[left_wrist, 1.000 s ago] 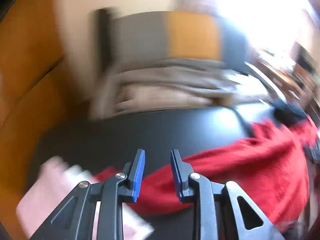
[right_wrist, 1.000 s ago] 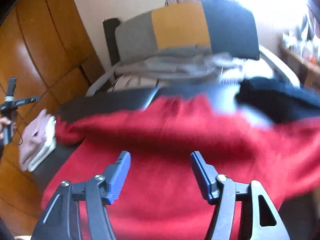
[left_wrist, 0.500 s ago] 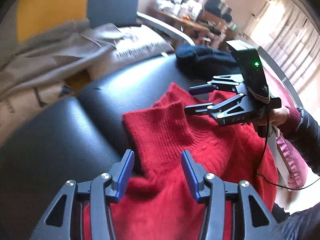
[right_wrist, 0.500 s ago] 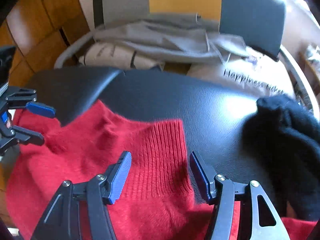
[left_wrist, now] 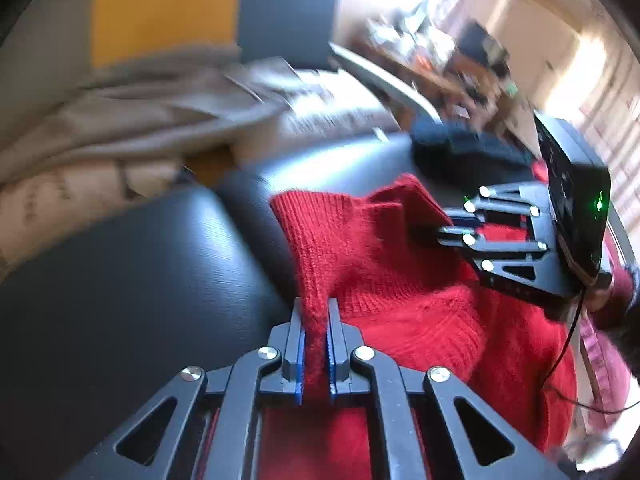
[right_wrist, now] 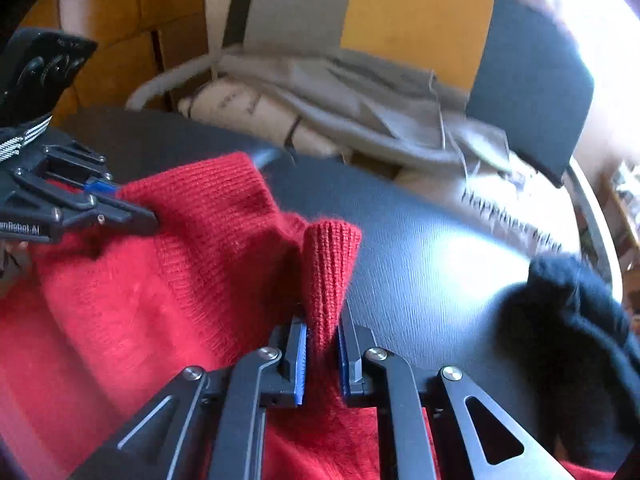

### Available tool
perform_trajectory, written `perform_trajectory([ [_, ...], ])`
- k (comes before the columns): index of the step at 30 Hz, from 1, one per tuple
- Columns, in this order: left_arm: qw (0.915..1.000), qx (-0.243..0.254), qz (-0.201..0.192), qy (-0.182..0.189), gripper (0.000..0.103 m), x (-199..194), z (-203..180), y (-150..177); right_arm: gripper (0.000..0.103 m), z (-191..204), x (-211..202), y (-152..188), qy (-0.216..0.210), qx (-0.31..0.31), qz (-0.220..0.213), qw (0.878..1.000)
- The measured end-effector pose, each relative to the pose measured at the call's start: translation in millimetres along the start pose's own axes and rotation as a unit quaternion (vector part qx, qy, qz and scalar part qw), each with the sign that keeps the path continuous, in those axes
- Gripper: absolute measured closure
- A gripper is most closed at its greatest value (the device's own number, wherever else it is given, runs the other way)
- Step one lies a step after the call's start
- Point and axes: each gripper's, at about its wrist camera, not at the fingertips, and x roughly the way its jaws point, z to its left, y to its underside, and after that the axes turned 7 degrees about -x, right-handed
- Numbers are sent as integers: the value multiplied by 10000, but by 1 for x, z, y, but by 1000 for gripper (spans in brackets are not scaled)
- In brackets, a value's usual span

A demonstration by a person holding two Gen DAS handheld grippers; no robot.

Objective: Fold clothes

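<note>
A red knit sweater [left_wrist: 384, 280] lies on a black leather surface [left_wrist: 140, 272], its ribbed collar toward the far side. My left gripper [left_wrist: 314, 312] is shut on the left corner of the collar. My right gripper [right_wrist: 322, 320] is shut on the right corner of the collar [right_wrist: 328, 256], which bunches up between the blue pads. The sweater [right_wrist: 140, 288] fills the lower left of the right wrist view. Each gripper shows in the other's view: the right one [left_wrist: 444, 228] and the left one [right_wrist: 132, 212], both pinching red knit.
A dark navy garment [right_wrist: 580, 320] lies on the black surface to the right, also in the left wrist view [left_wrist: 460, 152]. Behind is a chair with a grey, yellow and dark back [right_wrist: 416, 32] piled with beige cloth [right_wrist: 340, 96]. Wooden panels [right_wrist: 120, 52] stand at the left.
Both grippers have closed on the sweater's collar corners; half a second ago both were open above the collar. The views have tilted and shifted slightly.
</note>
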Motion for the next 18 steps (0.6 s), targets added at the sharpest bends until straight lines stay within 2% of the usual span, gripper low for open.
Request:
perform_trajectory([
  [5,9966,180,-464,-652,96,-22,8,-11,91,2,-3,-40,148,-48,-525,9985],
  [8,9942,90,-469,-960,96,-6,22,-29,91,-7,20,-64,261,77,-535,9982],
  [10,9907,1,-417,-1296,96,13,35,-39,91,-15,42,-77,316,217,-415,9984],
  [15,9896,-535,-176,-1325,92,53,70,-50,90,-27,91,-81,375,498,4,9981],
  [17,9896,-878,-322,-1092,89,46,83,-49,87,-33,92,-78,338,642,-12,9974],
  [18,9886,-1072,-387,-980,89,40,90,-48,83,-36,91,-77,312,720,-46,9969],
])
